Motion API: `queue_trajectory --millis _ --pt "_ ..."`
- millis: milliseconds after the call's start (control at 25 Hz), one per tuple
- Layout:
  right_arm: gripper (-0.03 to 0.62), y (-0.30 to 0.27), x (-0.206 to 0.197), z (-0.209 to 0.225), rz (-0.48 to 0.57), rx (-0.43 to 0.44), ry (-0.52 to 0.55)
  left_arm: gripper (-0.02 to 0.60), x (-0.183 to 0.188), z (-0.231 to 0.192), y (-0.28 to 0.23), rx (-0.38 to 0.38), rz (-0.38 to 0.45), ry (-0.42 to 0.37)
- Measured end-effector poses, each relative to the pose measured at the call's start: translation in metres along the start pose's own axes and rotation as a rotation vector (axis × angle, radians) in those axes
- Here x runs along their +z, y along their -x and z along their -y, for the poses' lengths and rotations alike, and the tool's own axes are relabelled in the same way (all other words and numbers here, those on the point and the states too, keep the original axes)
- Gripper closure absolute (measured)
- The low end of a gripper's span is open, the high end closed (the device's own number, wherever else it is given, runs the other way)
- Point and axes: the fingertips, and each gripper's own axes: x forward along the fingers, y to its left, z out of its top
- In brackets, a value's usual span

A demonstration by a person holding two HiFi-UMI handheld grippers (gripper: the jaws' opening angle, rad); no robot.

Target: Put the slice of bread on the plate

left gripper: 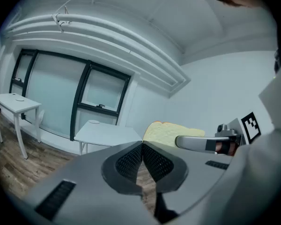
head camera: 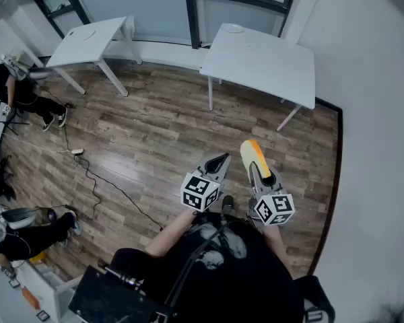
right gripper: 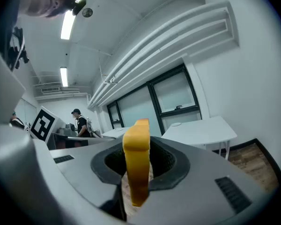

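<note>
The slice of bread stands on edge, orange crust up, clamped in my right gripper. In the right gripper view the slice fills the gap between the two dark pads. My left gripper hovers just left of it over the wood floor, its jaws pressed together with nothing between them. From the left gripper view the bread's pale face shows to the right, beside the right gripper's arm. A small white plate lies on the far white table; it also shows as the plate in the right gripper view.
A second white table stands at the back left. A cable with a plug trails over the wood floor. People sit at the left edge. A white wall runs down the right side, windows along the back.
</note>
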Motion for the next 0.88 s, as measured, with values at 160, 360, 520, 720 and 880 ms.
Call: queue_trajectory --millis 160,360,520,720,880 --pt "0.497 0.003 -0.006 0.002 -0.008 -0.003 0.0 0.575 -0.007 0.003 -0.002 -0.001 -0.008 0.008" --pt "0.497 0.0 -0.007 0.003 -0.005 0.008 -0.009 0.575 -0.01 -0.001 -0.003 0.009 -0.013 0.017" --pt "0.498 -0.008 -0.005 0.009 -0.018 0.048 -0.047 0.575 -0.005 -0.003 -0.014 0.017 -0.016 0.02" --pt "0.498 -0.019 -0.003 0.022 -0.035 0.103 -0.034 0.574 -0.005 0.0 -0.039 0.025 -0.019 0.026" --pt "0.497 -0.03 0.002 0.038 -0.046 0.132 -0.033 0.574 -0.001 0.0 -0.058 0.04 -0.015 0.024"
